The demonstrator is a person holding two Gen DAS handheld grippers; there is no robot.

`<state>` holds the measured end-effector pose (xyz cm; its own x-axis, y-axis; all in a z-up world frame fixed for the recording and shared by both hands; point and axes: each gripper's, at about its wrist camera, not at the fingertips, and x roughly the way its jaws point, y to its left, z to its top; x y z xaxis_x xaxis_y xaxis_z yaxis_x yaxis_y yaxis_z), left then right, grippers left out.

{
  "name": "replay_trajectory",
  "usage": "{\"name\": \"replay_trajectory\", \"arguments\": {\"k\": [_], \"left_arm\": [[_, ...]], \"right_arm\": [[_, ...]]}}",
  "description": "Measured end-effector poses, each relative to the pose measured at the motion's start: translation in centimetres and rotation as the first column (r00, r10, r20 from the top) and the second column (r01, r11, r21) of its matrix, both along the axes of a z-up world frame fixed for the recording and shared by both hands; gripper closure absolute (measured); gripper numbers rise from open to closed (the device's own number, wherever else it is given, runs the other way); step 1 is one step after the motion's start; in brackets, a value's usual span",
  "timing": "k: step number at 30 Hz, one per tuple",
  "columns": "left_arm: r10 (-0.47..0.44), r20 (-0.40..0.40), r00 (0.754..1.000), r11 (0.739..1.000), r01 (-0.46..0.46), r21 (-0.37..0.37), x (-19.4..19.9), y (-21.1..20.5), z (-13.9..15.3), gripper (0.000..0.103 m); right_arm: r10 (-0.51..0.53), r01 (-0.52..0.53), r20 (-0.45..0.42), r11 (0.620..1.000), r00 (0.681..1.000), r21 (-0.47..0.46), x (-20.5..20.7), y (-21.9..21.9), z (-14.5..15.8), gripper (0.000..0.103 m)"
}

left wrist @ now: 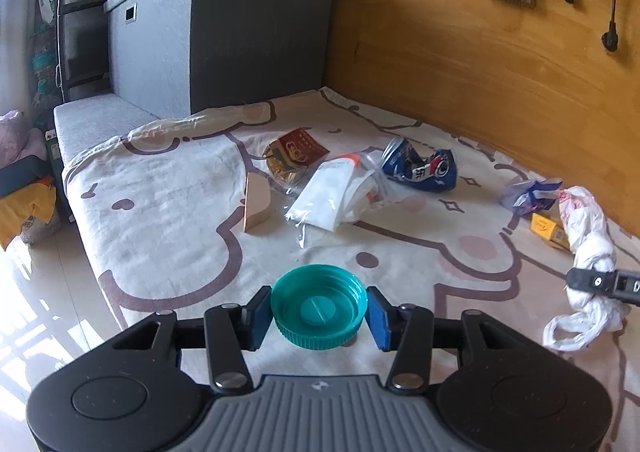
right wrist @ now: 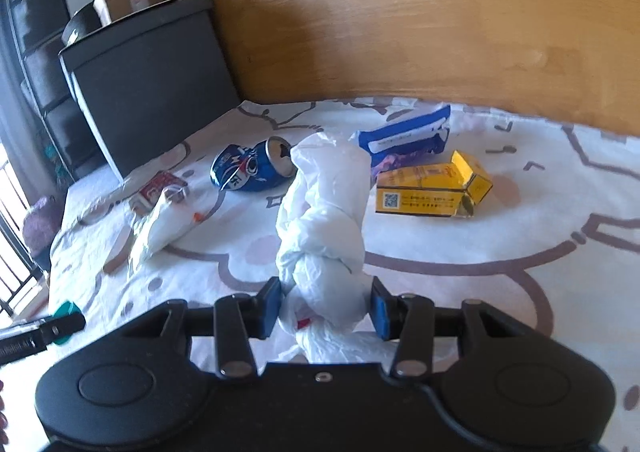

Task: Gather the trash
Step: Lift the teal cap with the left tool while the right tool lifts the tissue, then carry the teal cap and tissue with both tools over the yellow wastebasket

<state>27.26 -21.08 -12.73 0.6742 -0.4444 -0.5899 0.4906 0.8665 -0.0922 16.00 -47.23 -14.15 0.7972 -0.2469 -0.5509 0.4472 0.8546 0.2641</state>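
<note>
Teal plastic is showing between the blue pads of the left gripper [left wrist: 319,314]: a bottle cap [left wrist: 319,308], hollow side up, is being pinched by its ribbed rim, likely because the rim offers the only firm purchase. The right gripper [right wrist: 323,306] is straddling a twisted white plastic bag [right wrist: 324,220] lying on the cartoon-print bedsheet [left wrist: 168,212]; its jaws are standing apart, the pads seemingly just clear of the bag on both sides, so no grip is made yet. That bag is probably meant to receive the trash. Waiting on the sheet are a crushed blue can [right wrist: 250,168], a yellow carton [right wrist: 434,190], a blue wrapper [right wrist: 404,136], a clear pouch [left wrist: 340,192] and a red packet [left wrist: 294,156].
</note>
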Motion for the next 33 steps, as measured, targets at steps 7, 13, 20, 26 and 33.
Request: {"name": "replay_trajectory", "arguments": {"k": [7, 13, 20, 26, 33], "left_arm": [[0.008, 0.009, 1.000, 0.999, -0.008, -0.032, -1.7, 1.0, 1.4, 0.053], [0.017, 0.023, 1.000, 0.999, -0.016, -0.046, -2.8, 2.4, 2.4, 0.053], [0.053, 0.022, 0.998, 0.997, -0.052, -0.064, -3.2, 5.3, 2.7, 0.053], [0.101, 0.007, 0.995, 0.992, -0.100, -0.082, -3.4, 8.8, 2.6, 0.053], [0.164, -0.010, 0.986, 0.984, -0.164, -0.075, -3.3, 13.1, 1.9, 0.053]], "right_arm": [[0.059, -0.059, -0.001, 0.996, 0.998, -0.059, -0.7, 2.5, 1.4, 0.057], [0.095, -0.096, -0.006, 0.989, 0.995, -0.109, -0.6, 4.9, 2.4, 0.057], [0.137, -0.137, -0.005, 0.985, 0.991, -0.109, 0.3, 7.9, 2.9, 0.057], [0.199, -0.200, -0.017, 0.974, 0.980, -0.106, 1.7, 11.3, 2.6, 0.057], [0.277, -0.278, -0.029, 0.956, 0.961, -0.096, 3.5, 15.6, 2.3, 0.057]]}}
